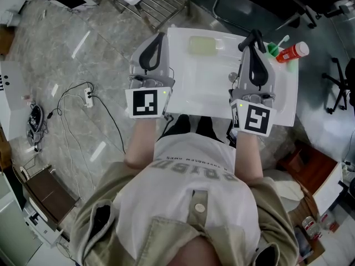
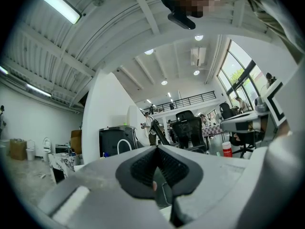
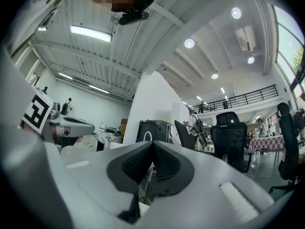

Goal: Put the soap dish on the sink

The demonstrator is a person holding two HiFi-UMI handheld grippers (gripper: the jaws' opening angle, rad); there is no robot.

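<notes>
Left hand-held gripper (image 1: 160,36) is hovering over the left edge of the big white rectangular ceramic sink (image 1: 199,93). In its own view the dark ribbed jaws (image 2: 156,151) are sitting pressed together with nothing between them. Same deal with the right hand-held gripper (image 1: 255,36), which is hanging over the right side of the basin, jaws (image 3: 152,147) closed and gripping nothing.

Going by size, the grey marble-look floor (image 1: 83,54) is filling most of the head view, with the sink sitting in the middle of it. The pale greenish rectangular soap dish (image 1: 202,45) is lying on the sink's far rim, between the two gripper tips and touching neither. A red bottle with a white cap (image 1: 292,52) is lying at the far right corner, with a small green item (image 1: 273,49) just beside it; what that one is, can't really tell.
</notes>
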